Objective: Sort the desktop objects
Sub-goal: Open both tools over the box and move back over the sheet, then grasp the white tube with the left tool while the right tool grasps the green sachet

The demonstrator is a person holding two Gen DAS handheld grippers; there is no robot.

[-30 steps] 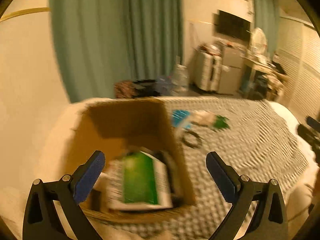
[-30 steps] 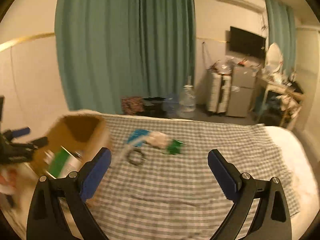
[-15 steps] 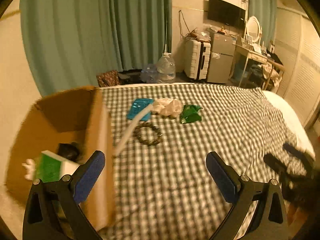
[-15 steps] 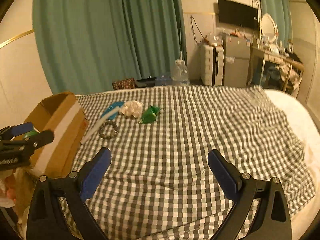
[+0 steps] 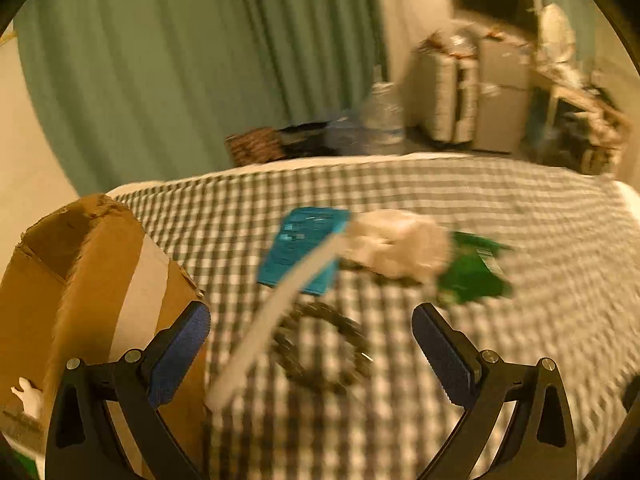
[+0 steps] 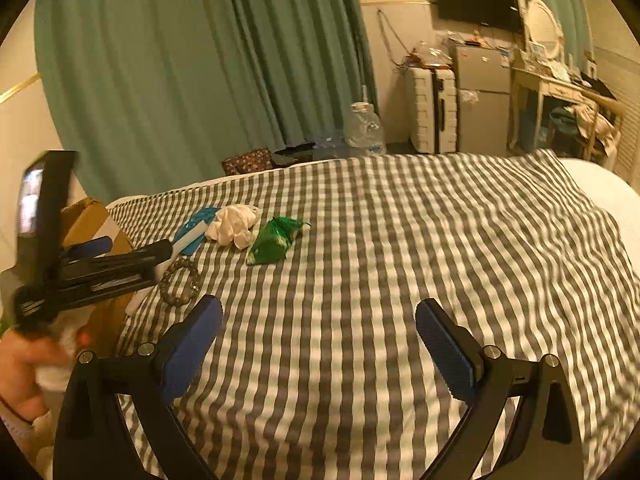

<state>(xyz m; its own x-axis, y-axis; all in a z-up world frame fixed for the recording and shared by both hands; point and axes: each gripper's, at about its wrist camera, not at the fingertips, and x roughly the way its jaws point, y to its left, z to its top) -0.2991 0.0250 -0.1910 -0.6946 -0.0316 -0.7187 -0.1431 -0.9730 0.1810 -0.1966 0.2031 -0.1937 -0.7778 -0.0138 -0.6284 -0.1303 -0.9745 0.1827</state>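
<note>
Desktop objects part-sorted: 5 still lay loose on the bed, both grippers empty.

Nearest the left gripper [image 5: 311, 354], its fingers [image 5: 182, 354] spread wide and holding nothing, lay the bead bracelet [image 5: 320, 350] directly ahead between them, with the white strip [image 5: 276, 312] beside it; the cardboard box [image 5: 92, 292] stood just left. Beyond sat the blue card [image 5: 304, 246], the white crumpled cloth [image 5: 396, 242] and the green packet [image 5: 472, 272]. Judging by these 5 pieces outside the box, much sorting remained. The right gripper [image 6: 319, 346], fingers likewise spread and empty, hung over bare checked bedspread [image 6: 400, 260], well apart from the cluster.
</note>
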